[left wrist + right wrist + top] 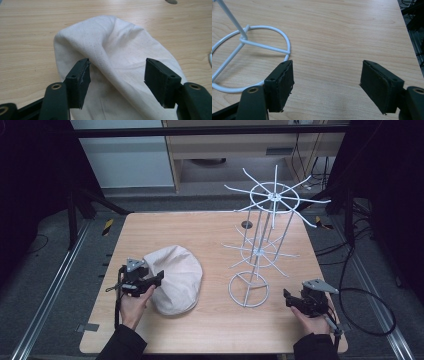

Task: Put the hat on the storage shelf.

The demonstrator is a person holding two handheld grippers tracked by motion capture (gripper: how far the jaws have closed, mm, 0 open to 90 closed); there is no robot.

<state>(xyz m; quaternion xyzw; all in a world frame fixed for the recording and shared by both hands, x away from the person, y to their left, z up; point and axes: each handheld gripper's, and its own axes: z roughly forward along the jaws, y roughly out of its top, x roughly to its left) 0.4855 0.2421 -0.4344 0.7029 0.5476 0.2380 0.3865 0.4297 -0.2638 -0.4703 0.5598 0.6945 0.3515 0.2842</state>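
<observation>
Pale wood bench point(210, 330) carries our two things: a cream cloth cap point(175, 279) lying at the left and a white wire rack point(260, 245) standing upright to its right. We have the left gripper point(116, 82) spread wide astride the cap's raised fold, pads not pressing, likely to pinch it. Our right gripper point(327, 87) rests open beside the rack's base ring, perhaps to steady it.
</observation>
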